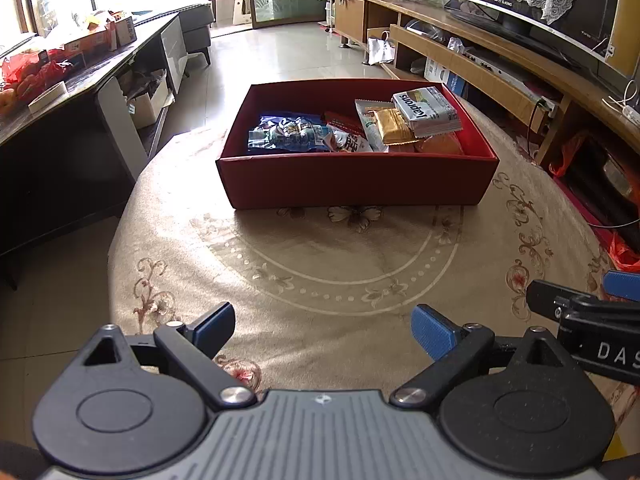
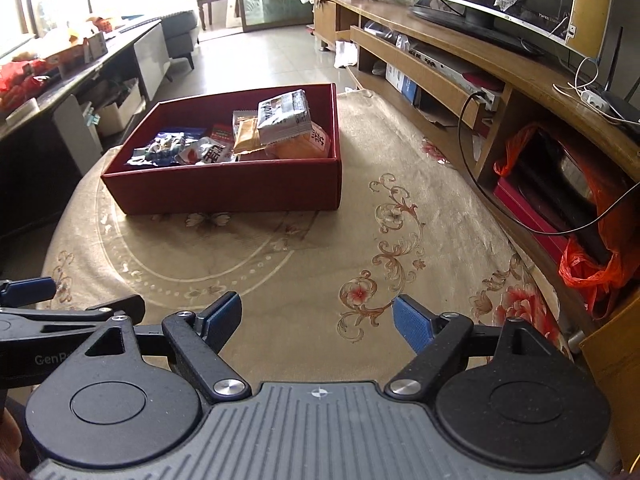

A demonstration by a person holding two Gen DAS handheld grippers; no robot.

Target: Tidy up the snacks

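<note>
The red box (image 1: pixel 356 184) sat on the round table (image 1: pixel 320 280), on its floral cloth, towards the far side from me, and all the snacks I could see were already inside it: a blue packet (image 1: pixel 280 132) lay flat at the left end, a red-and-white wrapper (image 1: pixel 348 142) in the middle, and at the right end a gold pack (image 1: pixel 394 126) and an orange pack (image 1: pixel 440 145) were stacked, with a grey-white pack (image 1: pixel 428 112) resting tilted on top. I judged the pile leaned to the right because items were dropped in rather than lined up; the left end stayed sparse. No snack lay on the cloth outside the box in either view, so sorting looked near done, unless the stack wanted levelling. My left gripper (image 1: pixel 324 330) hung low over the near edge of the table, well apart from the box, its jaws spread wide, nothing between the blue pads and nothing touched. My right gripper (image 2: pixel 318 320) was just beside it, on its right, likewise spread with empty jaws, over bare cloth. I read both as parked clear of the box, so neither blocked the other's line in.
</note>
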